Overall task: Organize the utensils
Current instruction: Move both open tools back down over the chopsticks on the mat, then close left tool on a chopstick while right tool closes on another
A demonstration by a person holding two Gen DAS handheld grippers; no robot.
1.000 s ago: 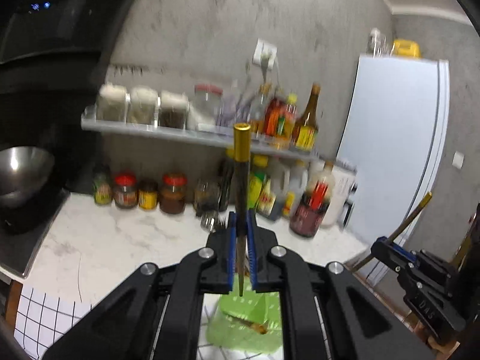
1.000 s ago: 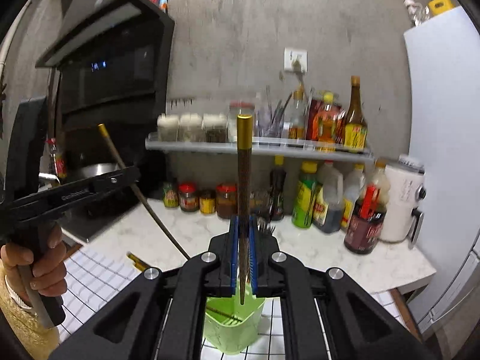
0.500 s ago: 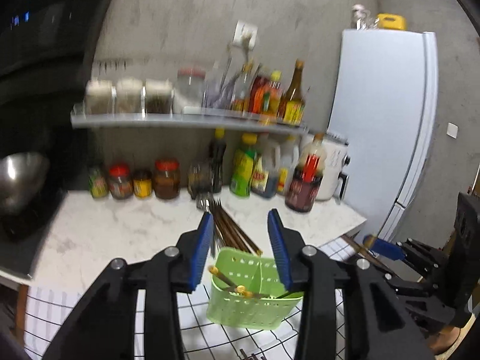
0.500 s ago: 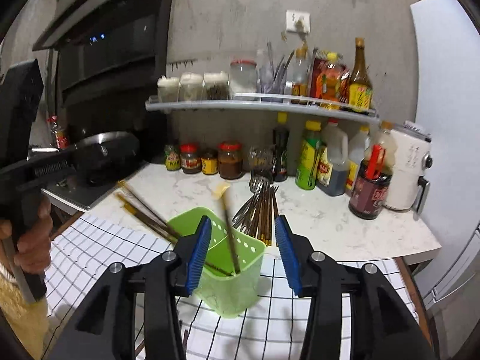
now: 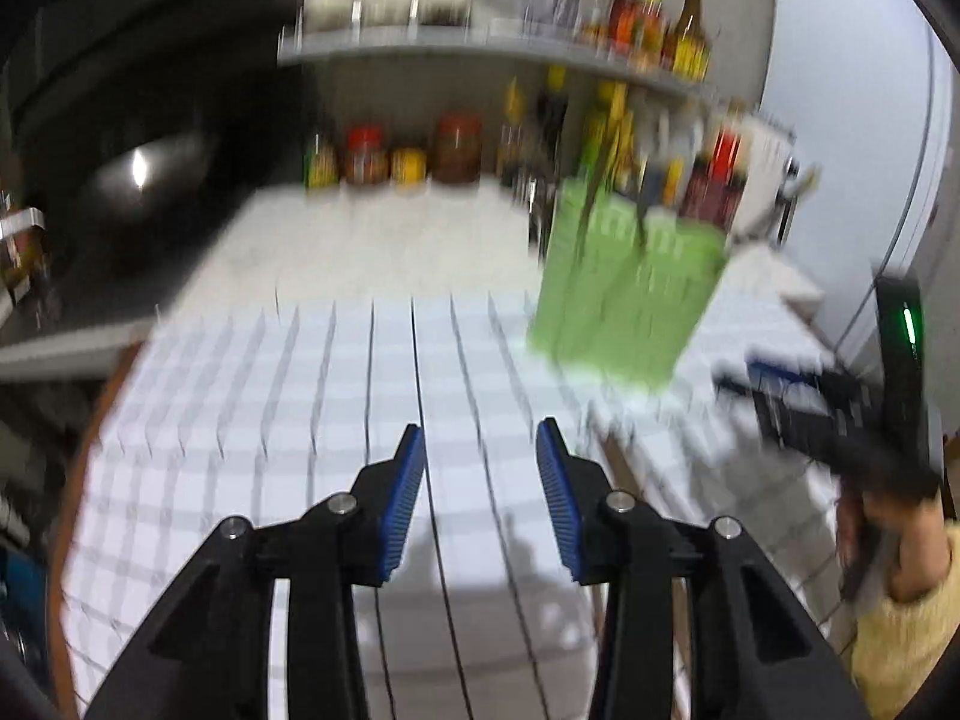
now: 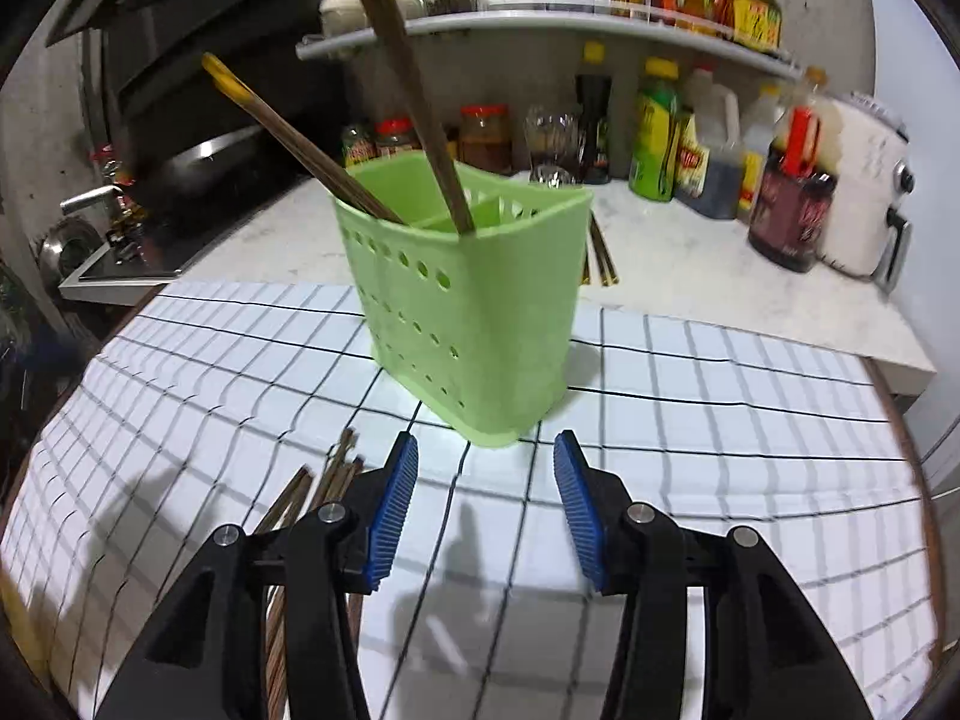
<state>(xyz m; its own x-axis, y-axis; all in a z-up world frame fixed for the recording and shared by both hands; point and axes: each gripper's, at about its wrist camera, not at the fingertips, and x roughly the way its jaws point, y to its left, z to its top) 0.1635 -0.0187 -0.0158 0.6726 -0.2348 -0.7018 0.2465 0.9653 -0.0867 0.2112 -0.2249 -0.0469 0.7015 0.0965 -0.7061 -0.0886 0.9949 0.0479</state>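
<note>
A green perforated utensil basket (image 6: 474,300) stands upright on the white checked cloth (image 6: 720,420). Two brown chopsticks with gold tops (image 6: 414,102) lean out of it, one (image 6: 288,138) slanting left. More chopsticks (image 6: 312,498) lie on the cloth just left of my right gripper (image 6: 486,437), which is open and empty in front of the basket. The left wrist view is blurred. There my left gripper (image 5: 480,427) is open and empty above bare cloth, with the basket (image 5: 624,294) ahead to the right. The right gripper (image 5: 780,402) shows at that view's right edge.
A marble counter (image 6: 690,264) behind the cloth carries sauce bottles (image 6: 657,132), jars (image 6: 486,138) and a few chopsticks (image 6: 600,252) behind the basket. A shelf (image 6: 540,24) with jars hangs above. A wok and stove (image 6: 198,162) sit far left, a white fridge (image 5: 852,120) right.
Both grippers went from shut on an upright chopstick to open, and the chopsticks dropped into the basket. Both grippers then sank and tipped down toward the cloth.
</note>
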